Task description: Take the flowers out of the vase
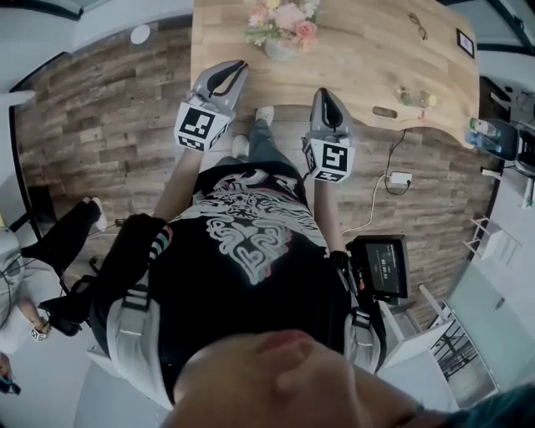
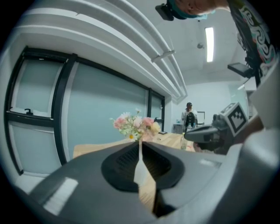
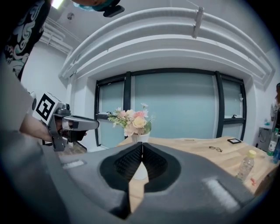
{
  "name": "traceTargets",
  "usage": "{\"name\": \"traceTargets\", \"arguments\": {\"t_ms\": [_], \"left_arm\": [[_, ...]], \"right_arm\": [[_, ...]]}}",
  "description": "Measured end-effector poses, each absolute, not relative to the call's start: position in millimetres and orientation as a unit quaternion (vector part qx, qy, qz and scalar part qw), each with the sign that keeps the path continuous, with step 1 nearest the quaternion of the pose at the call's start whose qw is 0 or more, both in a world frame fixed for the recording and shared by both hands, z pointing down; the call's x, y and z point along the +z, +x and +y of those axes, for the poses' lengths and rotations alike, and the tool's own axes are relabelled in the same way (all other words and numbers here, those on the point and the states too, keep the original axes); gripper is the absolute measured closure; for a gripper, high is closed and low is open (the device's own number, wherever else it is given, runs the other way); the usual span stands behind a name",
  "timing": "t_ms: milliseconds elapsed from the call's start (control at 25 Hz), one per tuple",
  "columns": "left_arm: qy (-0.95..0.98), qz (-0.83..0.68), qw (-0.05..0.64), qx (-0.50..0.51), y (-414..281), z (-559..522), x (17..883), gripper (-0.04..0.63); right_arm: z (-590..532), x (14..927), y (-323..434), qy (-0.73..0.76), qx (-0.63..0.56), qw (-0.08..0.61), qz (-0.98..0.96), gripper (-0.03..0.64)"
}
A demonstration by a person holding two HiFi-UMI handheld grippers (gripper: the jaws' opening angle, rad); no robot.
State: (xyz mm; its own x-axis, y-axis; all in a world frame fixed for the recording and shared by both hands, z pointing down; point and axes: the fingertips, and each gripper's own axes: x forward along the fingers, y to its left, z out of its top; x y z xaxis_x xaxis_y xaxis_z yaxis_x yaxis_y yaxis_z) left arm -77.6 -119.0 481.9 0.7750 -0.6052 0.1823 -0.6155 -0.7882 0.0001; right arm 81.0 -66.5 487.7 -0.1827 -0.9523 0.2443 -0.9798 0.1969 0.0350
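Note:
A bunch of pink, cream and white flowers (image 1: 282, 18) stands in a white vase (image 1: 279, 49) near the front edge of a wooden table (image 1: 351, 58). The same flowers (image 2: 134, 124) show straight ahead in the left gripper view, and the flowers (image 3: 131, 120) with the vase (image 3: 141, 138) in the right gripper view. My left gripper (image 1: 240, 66) is shut and empty, its tip at the table's edge left of the vase. A little to the right of the vase, my right gripper (image 1: 325, 94) is shut and empty, short of the table.
On the table lie a pair of glasses (image 1: 418, 26), a small dark frame (image 1: 465, 41) and a plastic bottle (image 1: 415, 98). A cable and power strip (image 1: 399, 179) lie on the wooden floor. A person (image 2: 189, 117) stands at the room's far end.

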Motion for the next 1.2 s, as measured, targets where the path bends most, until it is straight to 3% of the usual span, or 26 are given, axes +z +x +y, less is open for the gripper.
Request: {"name": "traceTargets", "arguments": {"t_ms": [600,640,680,840,1040,1200], "left_arm": [[0.942,-0.314,0.049,0.107,-12,-225,542,0.608],[0.941,-0.314,0.055,0.111,-6,-235,551,0.608],[0.941,-0.312,0.062,0.115,-4,-240,556,0.607],[0.942,-0.306,0.082,0.111,-14,-237,558,0.604],[0.949,-0.276,0.114,0.103,-8,-233,562,0.391],[0.953,-0.260,0.112,0.104,-10,-234,560,0.336]], "right_arm": [[-210,522,150,0.553,0.067,0.102,-0.824,0.612],[-221,534,156,0.545,0.080,0.108,-0.828,0.602],[-228,542,156,0.535,0.090,0.112,-0.832,0.549],[-229,550,138,0.502,0.087,0.123,-0.852,0.523],[-227,554,117,0.456,0.096,0.129,-0.875,0.395],[-229,562,96,0.423,0.089,0.154,-0.889,0.309]]}}
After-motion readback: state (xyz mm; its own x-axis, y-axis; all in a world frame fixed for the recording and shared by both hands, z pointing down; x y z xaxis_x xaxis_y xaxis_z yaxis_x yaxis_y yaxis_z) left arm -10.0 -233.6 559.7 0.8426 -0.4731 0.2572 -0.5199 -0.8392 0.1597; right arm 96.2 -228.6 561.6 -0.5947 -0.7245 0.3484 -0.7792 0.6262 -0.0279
